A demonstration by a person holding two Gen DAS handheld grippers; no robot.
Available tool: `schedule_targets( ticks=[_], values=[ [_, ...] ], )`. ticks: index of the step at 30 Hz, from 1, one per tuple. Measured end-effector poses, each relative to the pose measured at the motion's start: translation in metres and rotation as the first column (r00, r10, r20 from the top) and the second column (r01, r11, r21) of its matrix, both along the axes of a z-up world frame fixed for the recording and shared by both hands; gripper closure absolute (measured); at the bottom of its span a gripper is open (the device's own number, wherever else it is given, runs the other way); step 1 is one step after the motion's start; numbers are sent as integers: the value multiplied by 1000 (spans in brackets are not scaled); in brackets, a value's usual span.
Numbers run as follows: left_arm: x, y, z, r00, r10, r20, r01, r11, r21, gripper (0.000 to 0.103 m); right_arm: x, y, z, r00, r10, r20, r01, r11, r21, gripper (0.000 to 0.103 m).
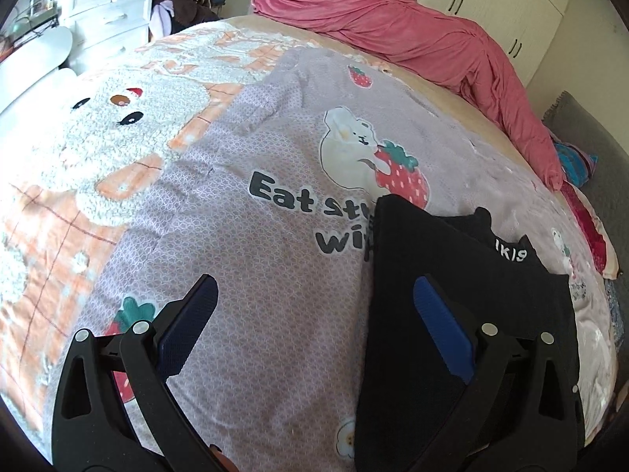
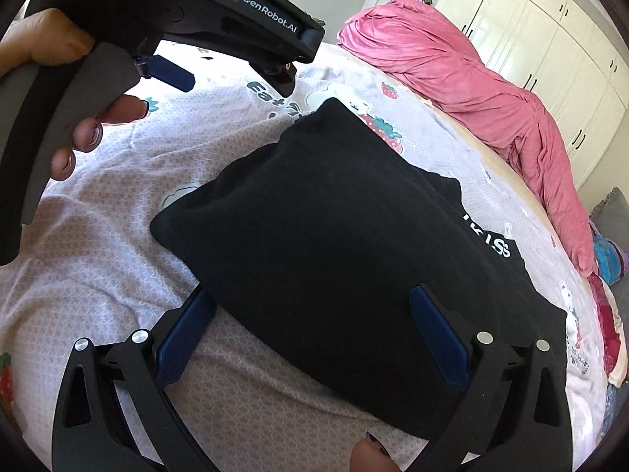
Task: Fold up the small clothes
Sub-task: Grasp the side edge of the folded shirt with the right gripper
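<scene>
On the lilac strawberry-print blanket [image 2: 118, 244], nearest the right wrist camera, the right gripper [image 2: 312, 314] hovers over the near edge of the folded black garment [image 2: 334, 228]. Its blue pads [image 2: 436, 334] are spread wide and pinch nothing. One pad sits over the black cloth, the other just off the garment's left edge over the blanket. That straddle suggests it is either lining up on the near hem for another fold or has just let go; I cannot tell which.

The garment lies as a compact, thick, roughly rectangular bundle, flat on the blanket, with white lettering [image 2: 497, 246] showing on a lower layer at its right side. By the look of it the folding is well along.

Left of the garment, the left gripper [image 1: 316, 306] hangs above the blanket with its fingers [image 1: 196, 314] also wide apart and empty, the right pad over the garment's left edge. In the right wrist view that same tool sits beyond the garment's far-left corner, gripped by the person's left hand [image 2: 78, 126], probably held clear so the bundle stays undisturbed.

Beyond the garment, the blanket's bear-and-strawberry print [image 1: 373, 157] lies partly covered by it. Farther off, a rolled pink quilt [image 1: 412, 31] lies along the far side of the bed, and behind that stand cream wardrobe doors [image 2: 550, 39].
</scene>
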State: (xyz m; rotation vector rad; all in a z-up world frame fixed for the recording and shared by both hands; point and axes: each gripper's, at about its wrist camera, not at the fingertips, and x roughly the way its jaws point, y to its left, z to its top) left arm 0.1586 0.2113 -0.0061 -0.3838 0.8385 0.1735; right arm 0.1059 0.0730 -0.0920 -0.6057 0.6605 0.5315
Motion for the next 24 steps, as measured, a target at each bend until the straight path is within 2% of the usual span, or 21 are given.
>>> schedule_targets(
  ticks=[6, 13, 19, 21, 23, 24],
  values=[
    [14, 1, -9, 999, 2, -32, -2, 1000, 17, 10, 11, 8, -4, 1000, -7, 6, 7, 1000, -15, 5],
    [35, 2, -16, 998, -16, -56, 16, 1000, -4, 10, 25, 17, -5, 999, -23, 24, 23, 1000, -12, 4],
    [47, 10, -21, 998, -34, -56, 28, 994, -104, 10, 34, 12, 0, 998, -38, 57, 37, 999, 23, 5],
    [49, 11, -22, 998, -40, -52, 33, 991, -128, 10, 34, 7, 5, 995, -39, 95, 34, 998, 48, 6],
    [50, 11, -22, 998, -49, -48, 41, 988, -150, 10, 31, 0, 12, 991, -50, 125, 39, 996, 85, 8],
    [51, 9, -21, 997, -58, -43, 50, 985, -164, 10, 30, -4, 14, 990, -48, 130, 34, 994, 105, 14]
  ],
)
